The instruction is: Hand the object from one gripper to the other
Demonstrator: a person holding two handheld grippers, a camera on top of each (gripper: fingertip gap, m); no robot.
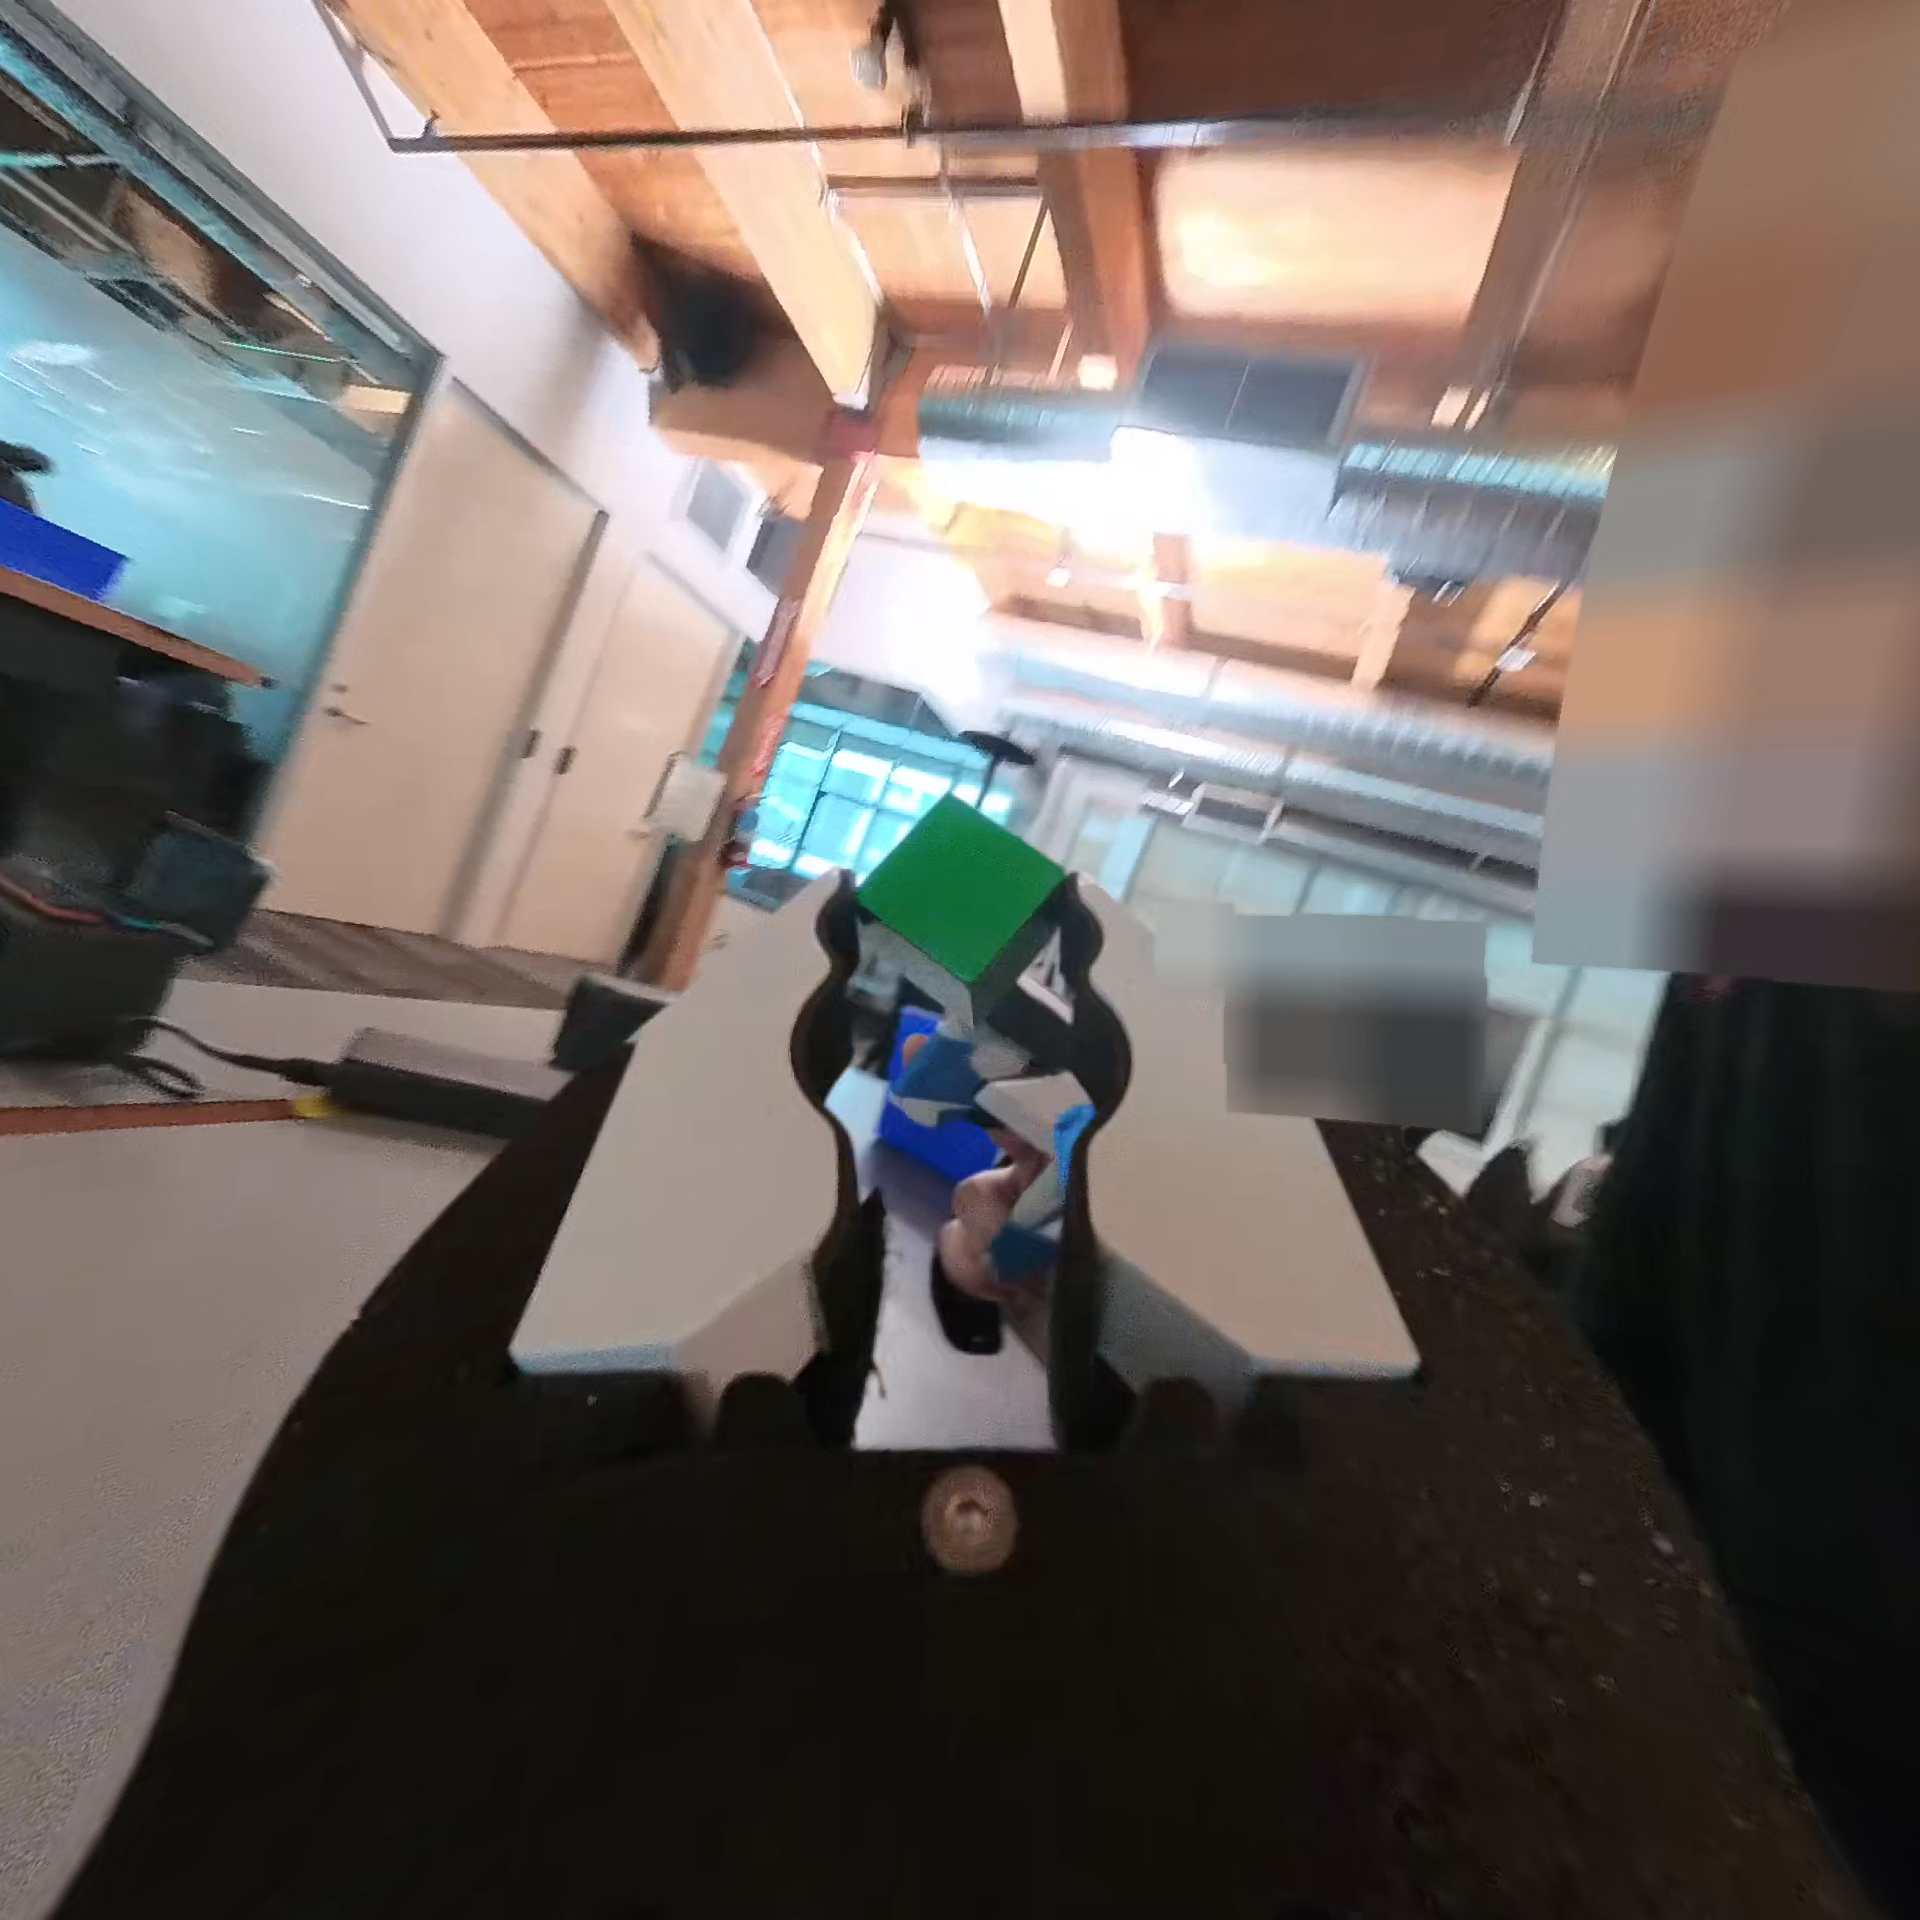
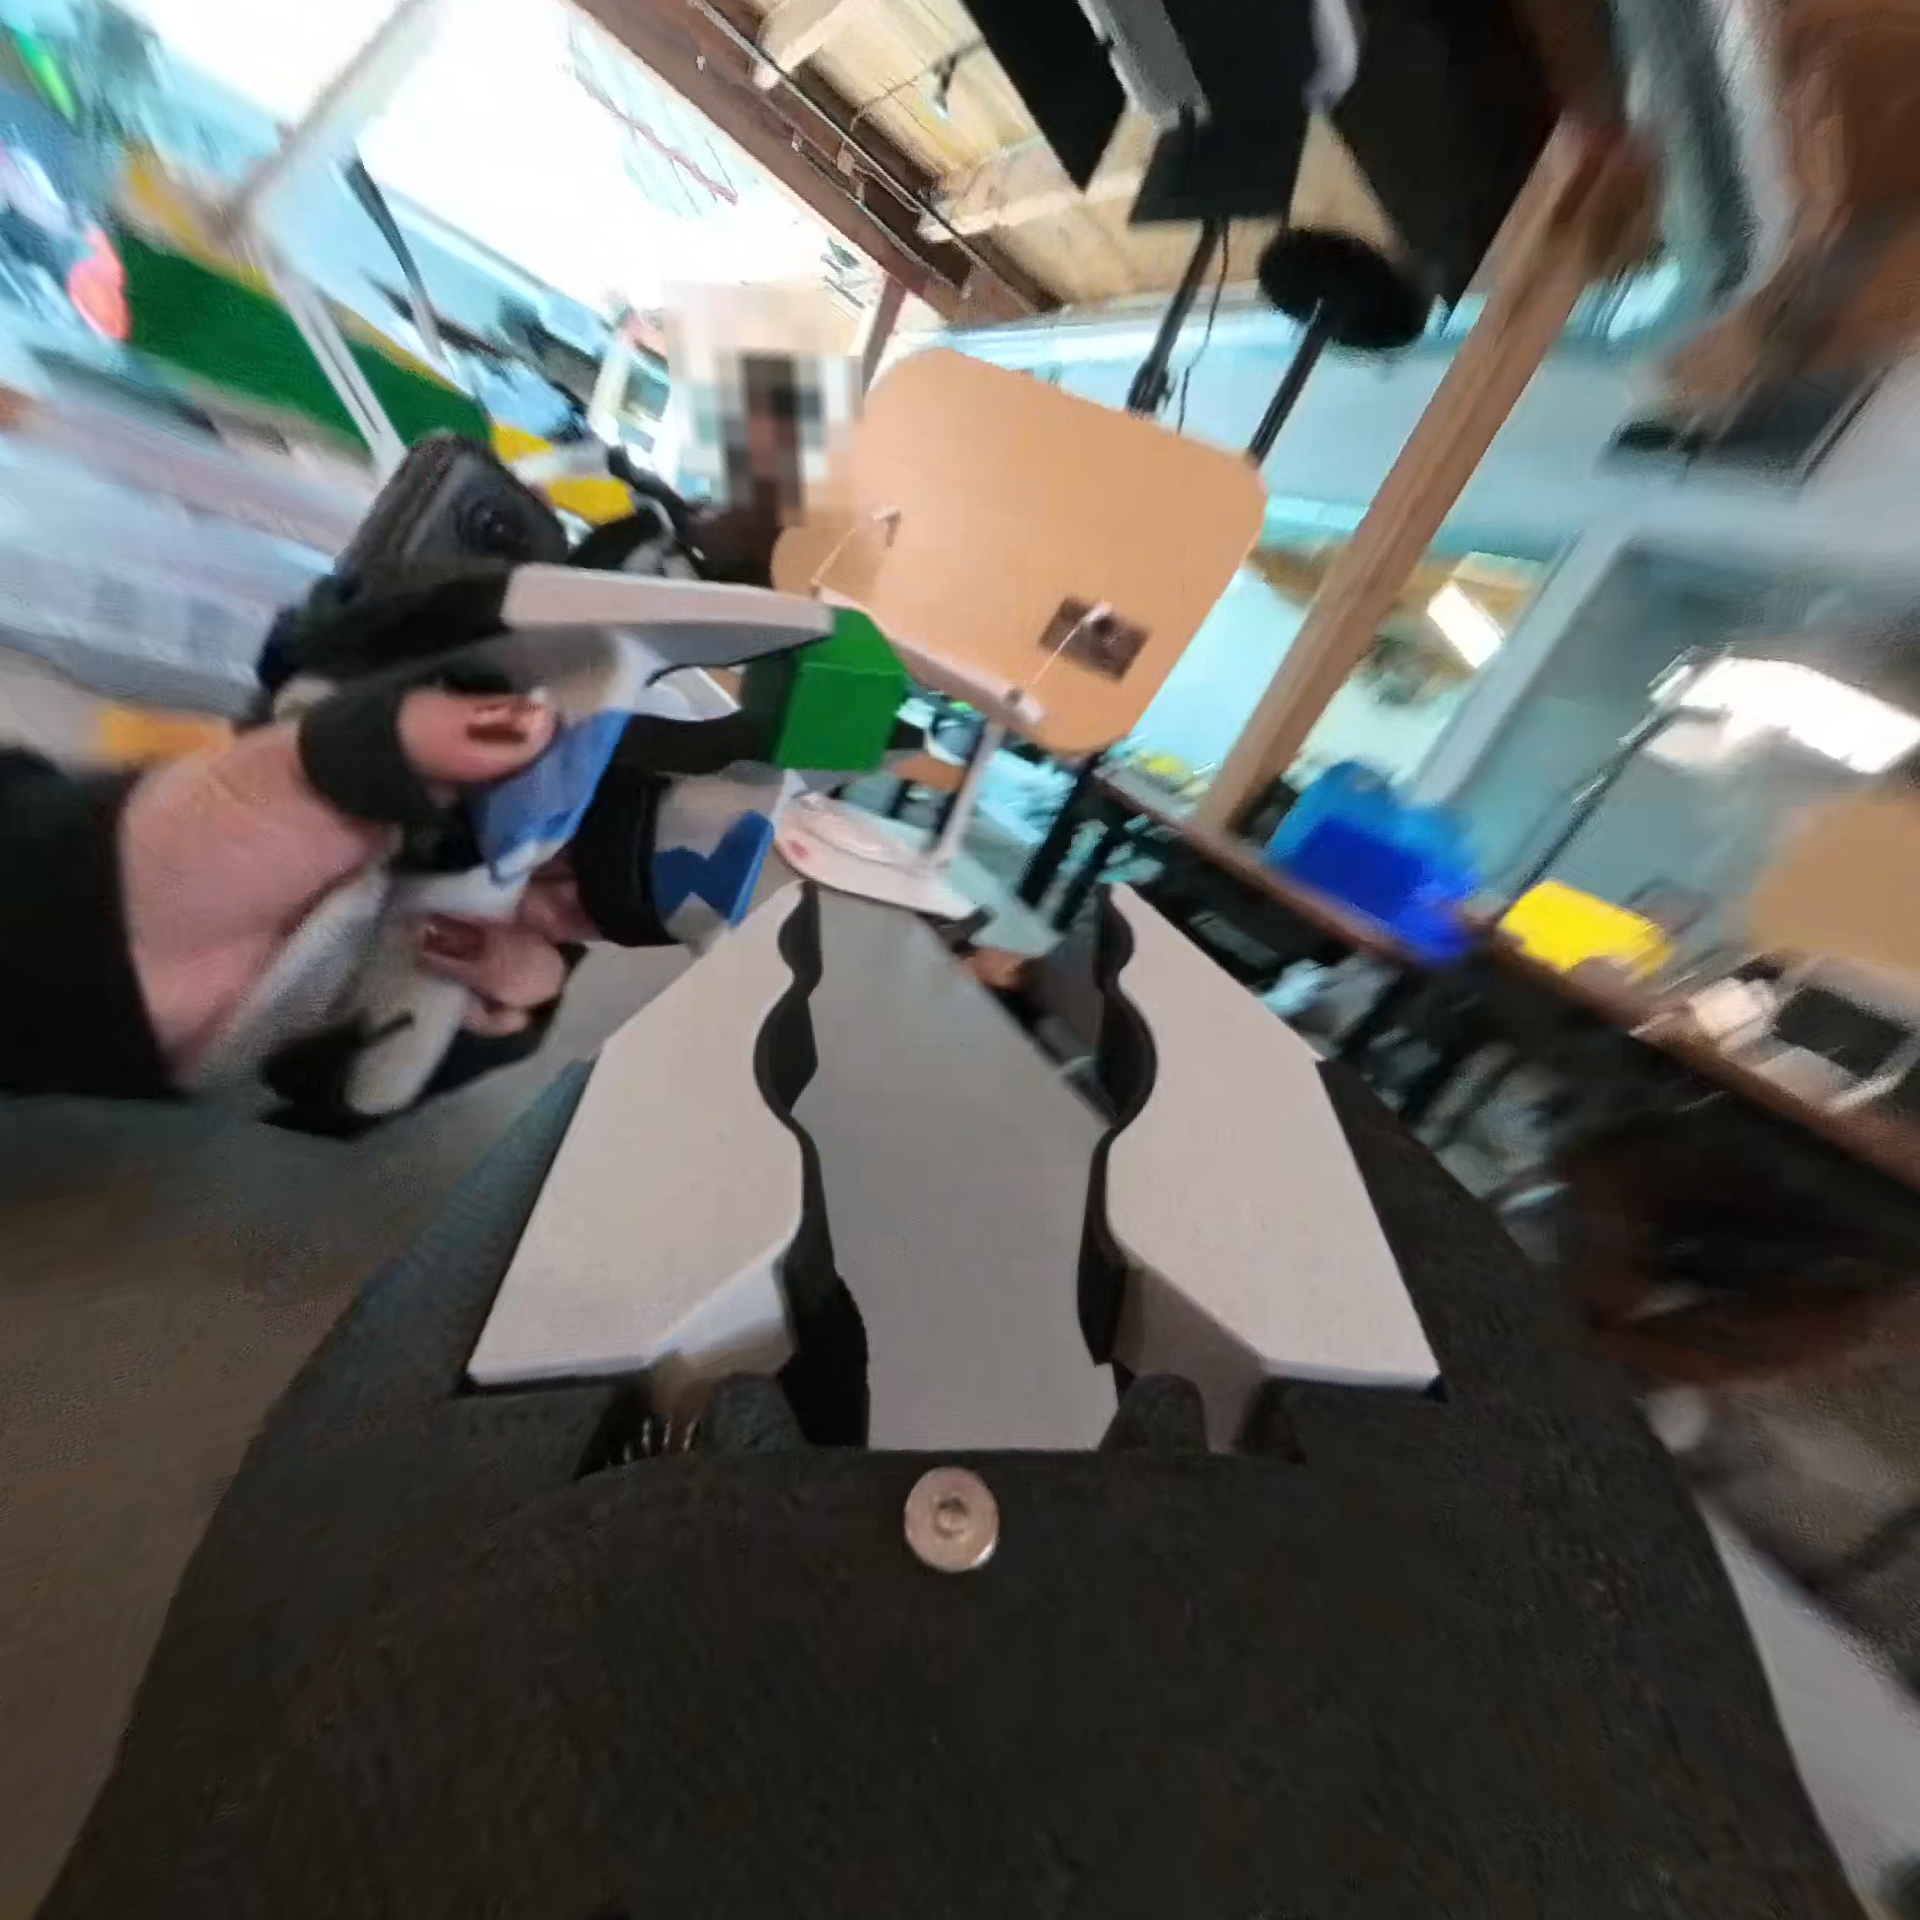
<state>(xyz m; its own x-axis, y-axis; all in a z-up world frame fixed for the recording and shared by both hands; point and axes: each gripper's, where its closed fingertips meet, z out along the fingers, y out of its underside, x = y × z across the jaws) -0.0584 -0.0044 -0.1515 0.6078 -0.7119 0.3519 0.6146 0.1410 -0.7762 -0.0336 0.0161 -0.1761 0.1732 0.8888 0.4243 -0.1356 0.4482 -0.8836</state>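
Left wrist view: your left tool [image 1: 961, 914] pinches the green cube [image 1: 961, 894] at its fingertips only. Right tool [image 2: 951, 914] gapes empty; a blurred, hasty approach could knock it loose.

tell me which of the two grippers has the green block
The left gripper: its fingertips pinch the green block. The right gripper stands open with nothing between its fingers.
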